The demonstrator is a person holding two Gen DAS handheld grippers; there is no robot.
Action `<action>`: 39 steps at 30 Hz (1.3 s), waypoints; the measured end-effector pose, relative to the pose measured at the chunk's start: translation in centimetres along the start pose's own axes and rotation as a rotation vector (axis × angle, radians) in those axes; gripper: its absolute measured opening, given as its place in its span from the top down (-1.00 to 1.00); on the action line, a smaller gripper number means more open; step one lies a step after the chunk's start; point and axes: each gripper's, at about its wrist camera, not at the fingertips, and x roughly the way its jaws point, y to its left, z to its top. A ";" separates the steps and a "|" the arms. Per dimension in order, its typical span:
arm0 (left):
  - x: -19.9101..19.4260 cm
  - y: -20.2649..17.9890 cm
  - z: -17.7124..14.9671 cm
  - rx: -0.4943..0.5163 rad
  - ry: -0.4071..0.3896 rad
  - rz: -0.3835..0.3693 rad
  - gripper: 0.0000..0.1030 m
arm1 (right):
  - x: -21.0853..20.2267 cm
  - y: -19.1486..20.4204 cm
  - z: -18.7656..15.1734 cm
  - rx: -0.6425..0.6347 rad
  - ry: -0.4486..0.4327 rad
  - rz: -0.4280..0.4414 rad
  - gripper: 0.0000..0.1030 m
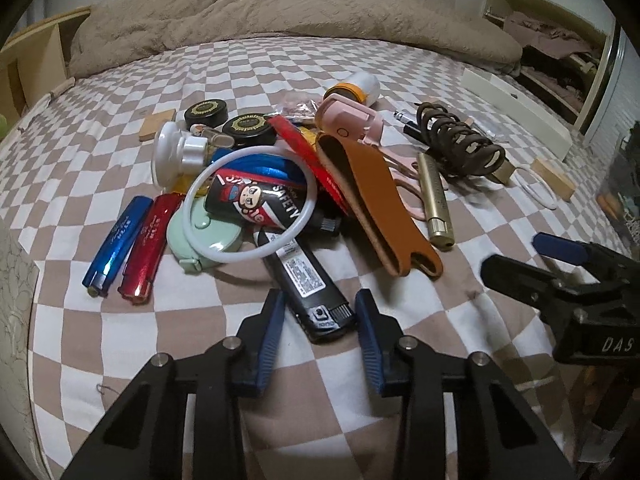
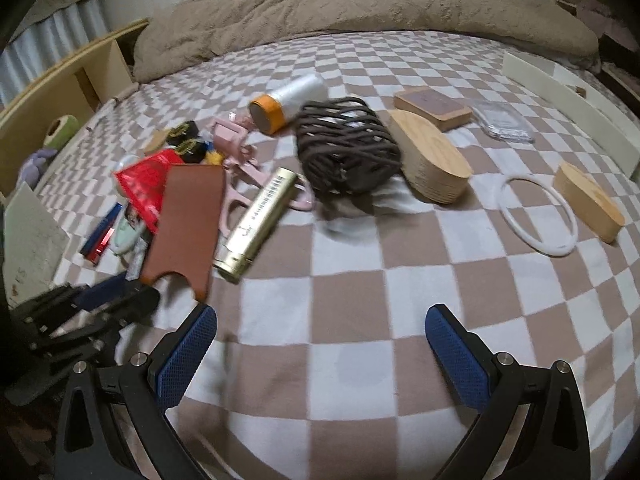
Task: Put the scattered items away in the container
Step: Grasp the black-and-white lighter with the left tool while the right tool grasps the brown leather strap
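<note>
A heap of small items lies on the checkered bedspread [image 1: 224, 68]. It includes a black lighter [image 1: 316, 296], blue lighter [image 1: 116, 240], red lighter [image 1: 144, 244], white ring [image 1: 248, 204], tan leather case [image 1: 380, 208], gold tube [image 1: 436, 200] and pink scissors [image 2: 240, 184]. My left gripper [image 1: 320, 312] straddles the near end of the black lighter. Its pads stand close on both sides, and a sliver of cloth shows at the left pad. My right gripper [image 2: 320, 336] hovers open over bare bedspread, holding nothing. A dark brown wire basket [image 2: 348, 148] lies on its side behind the heap.
Oval wooden pieces [image 2: 432, 164], a second white ring [image 2: 536, 216] and a clear plastic case [image 2: 504, 124] lie to the right. A long white box [image 2: 568, 92] sits at the far right edge. A beige blanket [image 1: 280, 16] runs along the back, and a wooden shelf [image 2: 80, 76] stands at the left.
</note>
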 end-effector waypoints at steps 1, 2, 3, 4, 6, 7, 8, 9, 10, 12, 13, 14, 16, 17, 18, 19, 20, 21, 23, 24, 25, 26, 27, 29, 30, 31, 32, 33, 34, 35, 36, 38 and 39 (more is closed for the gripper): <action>-0.1 0.0 -0.1 0.001 0.001 -0.003 0.32 | 0.0 0.3 0.1 0.010 -0.005 0.019 -1.00; -0.2 -0.1 -0.3 0.003 0.002 -0.005 0.33 | 0.0 0.5 0.2 0.018 -0.009 0.038 -1.00; -0.3 -0.2 -0.5 0.006 0.004 -0.008 0.33 | 0.0 0.9 0.3 0.023 -0.012 0.060 -1.00; -0.5 -0.2 -0.7 0.007 0.008 -0.014 0.33 | 0.0 1.3 0.4 0.027 -0.018 0.084 -1.00; -1.0 -0.2 -1.1 -0.006 0.019 -0.038 0.35 | 0.0 2.0 0.5 0.024 -0.026 0.139 -1.00; -1.3 -0.1 -1.4 -0.013 0.026 -0.051 0.36 | -0.1 2.4 0.4 0.017 -0.033 0.193 -1.00; -1.6 -0.1 -1.7 -0.015 0.033 -0.059 0.38 | -0.1 2.7 0.5 0.013 -0.035 0.230 -1.00; -1.8 -0.1 -2.1 -0.015 0.039 -0.063 0.40 | 0.0 3.1 0.4 0.009 -0.034 0.252 -1.00; -2.1 -0.1 -2.5 -0.016 0.044 -0.066 0.40 | 0.1 3.5 0.5 0.001 -0.028 0.270 -1.00; -2.7 0.0 -3.1 -0.025 0.055 -0.075 0.40 | 0.4 4.0 0.4 -0.008 -0.013 0.296 -1.00; -3.0 0.1 -3.4 -0.033 0.060 -0.081 0.40 | 0.5 4.3 0.4 -0.009 -0.004 0.308 -0.99; -3.3 0.1 -3.7 -0.035 0.063 -0.084 0.40 | 0.7 4.4 0.3 -0.011 0.005 0.321 -0.96; -3.6 -0.1 -4.0 -0.027 0.063 -0.076 0.40 | 1.1 4.8 0.2 -0.009 0.026 0.354 -0.74; -3.6 -0.2 -4.1 -0.022 0.061 -0.071 0.40 | 1.3 4.9 0.2 -0.008 0.032 0.363 -0.71; -3.7 -0.4 -4.2 -0.018 0.057 -0.064 0.40 | 1.5 5.1 0.3 -0.010 0.035 0.363 -0.70; -3.7 -0.5 -4.3 -0.014 0.052 -0.056 0.40 | 1.7 5.2 0.4 -0.014 0.032 0.358 -0.69; -3.7 -0.7 -4.3 -0.011 0.046 -0.048 0.40 | 1.9 5.2 0.5 -0.014 0.029 0.354 -0.68; -3.6 -0.8 -4.4 -0.012 0.037 -0.041 0.40 | 2.1 5.2 0.7 -0.009 0.027 0.355 -0.67; -3.4 -0.9 -4.2 -0.021 0.023 -0.038 0.33 | 2.5 5.0 0.9 0.001 0.023 0.354 -0.56; -3.3 -0.9 -4.1 -0.028 0.019 -0.046 0.22 | 2.6 4.8 0.9 0.003 0.025 0.346 -0.36; -3.1 -0.9 -3.9 -0.035 0.015 -0.056 0.08 | 2.7 4.6 0.9 0.003 0.028 0.332 -0.15; -3.0 -1.0 -3.8 -0.039 0.012 -0.063 0.02 | 2.8 4.4 0.9 0.006 0.029 0.322 -0.05; -2.9 -1.1 -3.7 -0.040 0.010 -0.063 -0.08 | 2.8 4.1 0.9 0.016 0.031 0.319 0.08; -2.7 -1.4 -3.5 -0.031 0.004 -0.048 -0.14 | 2.8 3.5 0.9 0.042 0.036 0.348 0.09; -2.5 -1.6 -3.4 -0.025 0.001 -0.037 -0.15 | 2.7 3.5 0.9 0.042 0.039 0.351 0.09; -2.4 -1.7 -3.2 -0.022 -0.001 -0.027 -0.15 | 2.6 3.6 0.8 0.031 0.040 0.345 0.09; -2.2 -1.6 -3.1 -0.021 -0.002 -0.022 -0.15 | 2.5 3.8 0.7 0.018 0.041 0.337 0.09; -2.1 -1.6 -2.9 -0.023 -0.002 -0.021 -0.15 | 2.4 4.0 0.6 0.004 0.042 0.328 0.09; -1.9 -1.4 -2.7 -0.029 -0.003 -0.023 -0.16 | 2.2 4.2 0.4 -0.009 0.044 0.321 0.09; -1.8 -1.2 -2.5 -0.037 -0.004 -0.026 -0.16 | 2.1 4.3 0.2 -0.018 0.046 0.317 0.09; -1.7 -1.0 -2.3 -0.047 -0.005 -0.031 -0.15 | 1.9 4.4 0.0 -0.024 0.049 0.316 0.09; -1.4 -0.5 -1.9 -0.072 -0.003 -0.039 -0.15 | 1.5 4.2 -0.4 -0.029 0.059 0.321 0.09; -1.2 -0.3 -1.7 -0.078 0.003 -0.046 -0.15 | 1.3 4.1 -0.6 -0.028 0.064 0.323 0.09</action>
